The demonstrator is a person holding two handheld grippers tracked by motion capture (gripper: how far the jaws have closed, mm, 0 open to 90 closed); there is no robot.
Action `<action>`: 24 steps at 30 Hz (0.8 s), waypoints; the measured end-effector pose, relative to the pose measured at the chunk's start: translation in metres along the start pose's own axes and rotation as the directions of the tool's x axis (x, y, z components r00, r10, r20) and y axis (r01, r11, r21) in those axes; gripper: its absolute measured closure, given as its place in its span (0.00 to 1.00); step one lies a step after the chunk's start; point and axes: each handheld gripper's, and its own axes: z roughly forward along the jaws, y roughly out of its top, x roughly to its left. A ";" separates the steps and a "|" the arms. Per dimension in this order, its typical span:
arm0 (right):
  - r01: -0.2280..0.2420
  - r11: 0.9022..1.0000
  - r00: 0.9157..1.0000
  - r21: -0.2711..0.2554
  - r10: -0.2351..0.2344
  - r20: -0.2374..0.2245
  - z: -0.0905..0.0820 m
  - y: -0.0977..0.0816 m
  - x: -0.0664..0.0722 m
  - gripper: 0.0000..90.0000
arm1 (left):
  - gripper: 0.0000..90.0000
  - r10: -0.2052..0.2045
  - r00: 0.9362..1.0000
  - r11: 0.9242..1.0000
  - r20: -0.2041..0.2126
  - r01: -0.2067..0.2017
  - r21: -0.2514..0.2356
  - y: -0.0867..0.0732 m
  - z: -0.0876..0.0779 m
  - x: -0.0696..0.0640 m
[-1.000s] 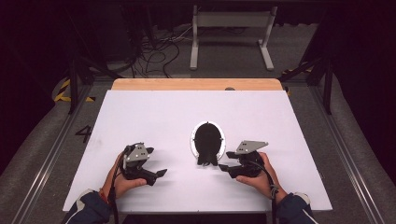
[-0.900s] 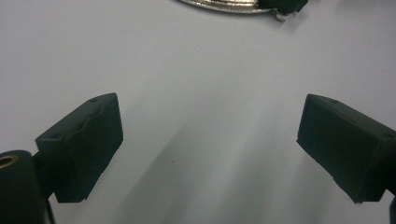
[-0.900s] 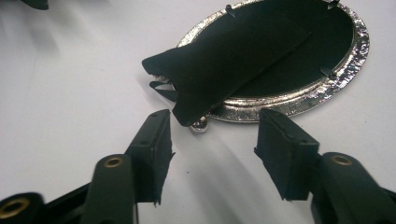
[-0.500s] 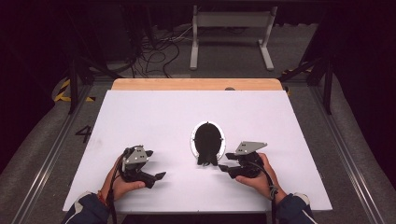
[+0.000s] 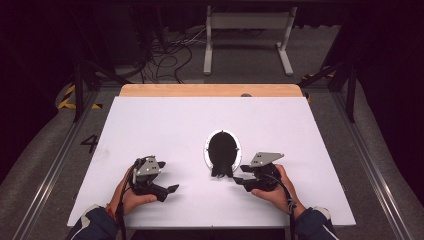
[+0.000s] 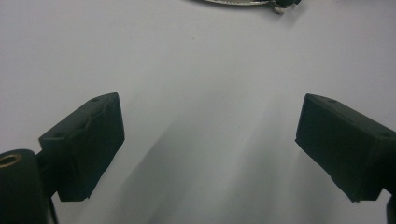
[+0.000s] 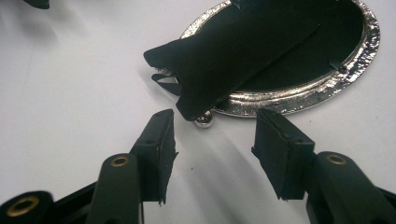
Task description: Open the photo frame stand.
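An oval silver picture frame (image 5: 222,150) lies face down in the middle of the white table, its black back and fold-out stand up. In the right gripper view the silver rim (image 7: 327,88) and the black stand (image 7: 233,51) lie just ahead of the jaws. My right gripper (image 5: 239,175) (image 7: 212,140) is open, its tips close to the frame's near end, holding nothing. My left gripper (image 5: 172,189) (image 6: 210,140) is open wide over bare table at the front left, well apart from the frame, whose rim (image 6: 243,2) shows at the top edge.
The white table top (image 5: 165,125) has a wooden strip (image 5: 210,90) along its far edge. Beyond it stand a metal stand (image 5: 247,35) and loose cables (image 5: 165,55) on the floor. Rails run along both sides of the table.
My left hand and gripper have drawn slightly back toward the front edge. The right gripper and the frame have stayed where they were.
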 end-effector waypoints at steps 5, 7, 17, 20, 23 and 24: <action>0.010 1.000 1.000 0.009 -0.010 -0.004 0.001 -0.001 0.002 0.59 | 0.10 0.012 1.000 1.000 -0.003 -0.012 0.010 0.002 0.002 -0.001; 0.014 1.000 1.000 0.018 -0.014 -0.007 0.000 -0.002 0.004 0.63 | 0.10 0.013 1.000 1.000 -0.002 -0.013 0.012 0.002 0.003 -0.002; 0.040 0.999 0.999 0.032 -0.040 -0.013 0.000 -0.002 0.009 0.76 | 0.11 0.022 1.000 1.000 0.005 -0.023 0.020 0.004 0.006 -0.004; 0.041 0.999 0.999 0.035 -0.041 -0.013 0.000 -0.003 0.009 0.79 | 0.11 0.024 1.000 1.000 0.005 -0.025 0.019 0.005 0.007 -0.005; 0.044 0.998 0.999 0.045 -0.044 -0.011 0.002 -0.003 0.010 0.82 | 0.12 0.023 1.000 0.999 0.000 -0.023 0.023 0.005 0.008 -0.005; 0.044 0.998 0.999 0.045 -0.044 -0.011 0.002 -0.003 0.010 0.82 | 0.12 0.023 1.000 0.999 0.001 -0.023 0.025 0.005 0.008 -0.005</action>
